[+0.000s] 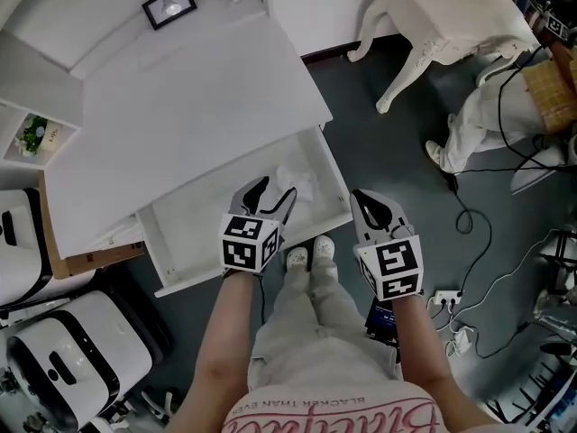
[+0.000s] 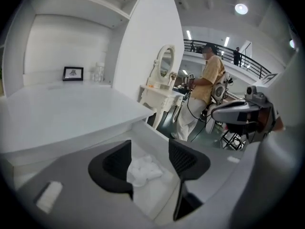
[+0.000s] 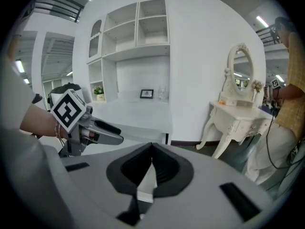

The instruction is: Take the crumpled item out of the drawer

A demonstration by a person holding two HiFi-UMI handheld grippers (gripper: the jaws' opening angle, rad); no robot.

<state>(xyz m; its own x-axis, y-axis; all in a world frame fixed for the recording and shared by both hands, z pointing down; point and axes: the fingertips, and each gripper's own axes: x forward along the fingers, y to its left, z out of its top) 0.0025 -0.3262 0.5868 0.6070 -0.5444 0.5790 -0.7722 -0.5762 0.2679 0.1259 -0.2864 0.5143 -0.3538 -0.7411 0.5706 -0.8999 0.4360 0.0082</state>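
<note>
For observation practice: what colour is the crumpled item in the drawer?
White crumpled item; clearest in left gripper view.

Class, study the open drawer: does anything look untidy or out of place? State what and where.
A crumpled white item lies loose at the right end of the otherwise tidy drawer, just below the open left tool.

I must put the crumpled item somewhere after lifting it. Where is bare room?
The desk top is bare from the picture frame to the open drawer. The drawer's left part is bare too; its right end holds the crumpled item.
</note>
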